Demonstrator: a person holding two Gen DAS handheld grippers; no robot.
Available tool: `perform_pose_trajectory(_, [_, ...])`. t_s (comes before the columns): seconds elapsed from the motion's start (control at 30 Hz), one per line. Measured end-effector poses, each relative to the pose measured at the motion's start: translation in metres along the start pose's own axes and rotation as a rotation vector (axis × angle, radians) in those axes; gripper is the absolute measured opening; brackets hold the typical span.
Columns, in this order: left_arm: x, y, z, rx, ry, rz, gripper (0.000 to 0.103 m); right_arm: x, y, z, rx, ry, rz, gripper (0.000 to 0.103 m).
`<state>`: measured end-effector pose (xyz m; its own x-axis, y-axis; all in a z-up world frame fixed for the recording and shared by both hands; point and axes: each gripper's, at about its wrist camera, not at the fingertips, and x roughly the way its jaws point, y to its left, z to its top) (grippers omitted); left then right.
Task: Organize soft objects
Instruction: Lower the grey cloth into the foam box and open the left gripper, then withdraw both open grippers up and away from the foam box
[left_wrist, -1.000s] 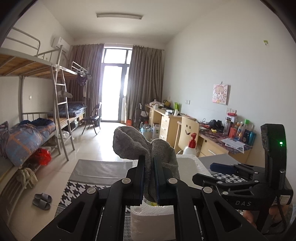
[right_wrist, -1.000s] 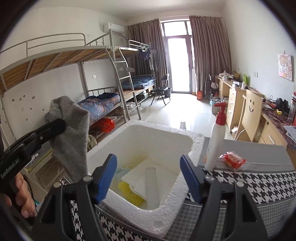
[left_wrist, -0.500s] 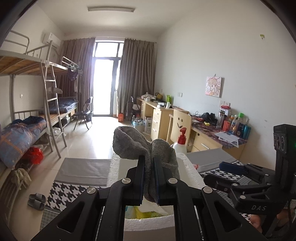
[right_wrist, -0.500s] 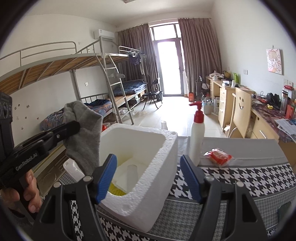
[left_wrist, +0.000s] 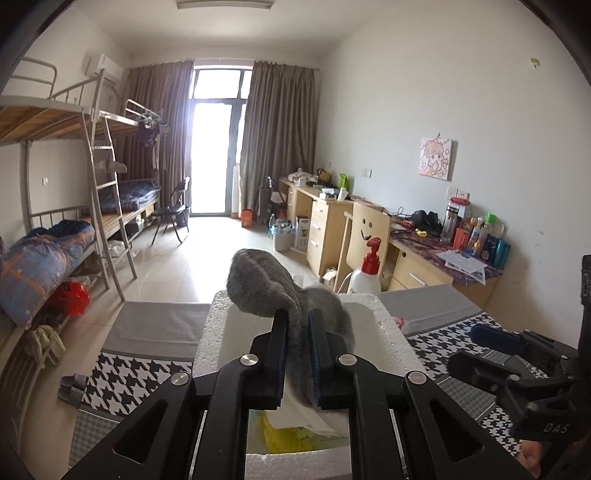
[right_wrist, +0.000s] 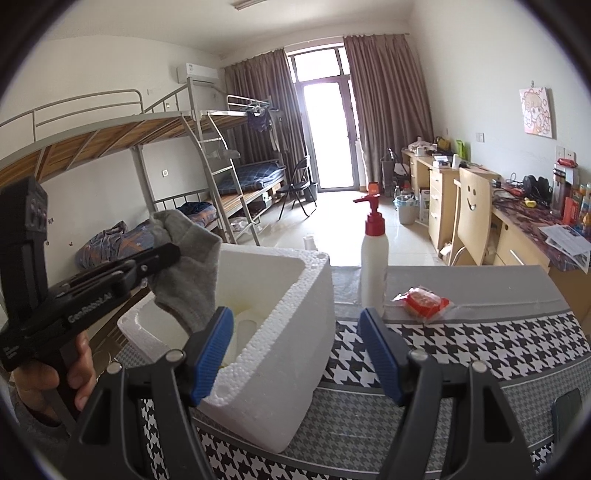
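A grey sock (left_wrist: 258, 288) sits between the fingers of my left gripper (left_wrist: 298, 321), whose jaws are opening; the pads still touch it. It hangs over the open white foam box (left_wrist: 369, 306). In the right wrist view the sock (right_wrist: 188, 273) dangles above the box's left side (right_wrist: 288, 295), with the left gripper (right_wrist: 173, 253) held by a hand. Something yellow (left_wrist: 284, 435) and white paper (left_wrist: 314, 417) lie inside the box. My right gripper (right_wrist: 295, 314) is open and empty beside the box's near right corner, and shows at the right in the left wrist view (left_wrist: 476, 350).
A white pump bottle with a red head (right_wrist: 373, 258) stands behind the box on the houndstooth tablecloth (right_wrist: 461, 343). A red packet (right_wrist: 423, 299) lies to its right. Bunk beds (right_wrist: 110, 133) line the left wall and desks (right_wrist: 436, 177) the right.
My left gripper has carried the sock forward over the box opening, and the sock's right fold now looks blurred and lower. The right gripper has shifted right, away from the box's opening.
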<state>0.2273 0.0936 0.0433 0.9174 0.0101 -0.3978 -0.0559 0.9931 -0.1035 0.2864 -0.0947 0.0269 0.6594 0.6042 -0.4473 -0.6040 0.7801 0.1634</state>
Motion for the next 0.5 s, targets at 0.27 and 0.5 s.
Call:
perform_pose_trajectory(0.27, [-0.004,-0.001,-0.003,-0.001,-0.025,0.069,0.097,-0.005,-0.003,-0.002,-0.001,-0.006,0.0,0.075])
perform_pose_trajectory(0.5, [-0.02,0.0,-0.012,-0.016,-0.047,0.149,0.102,-0.012,-0.002,-0.005,-0.011,-0.02,-0.005,0.075])
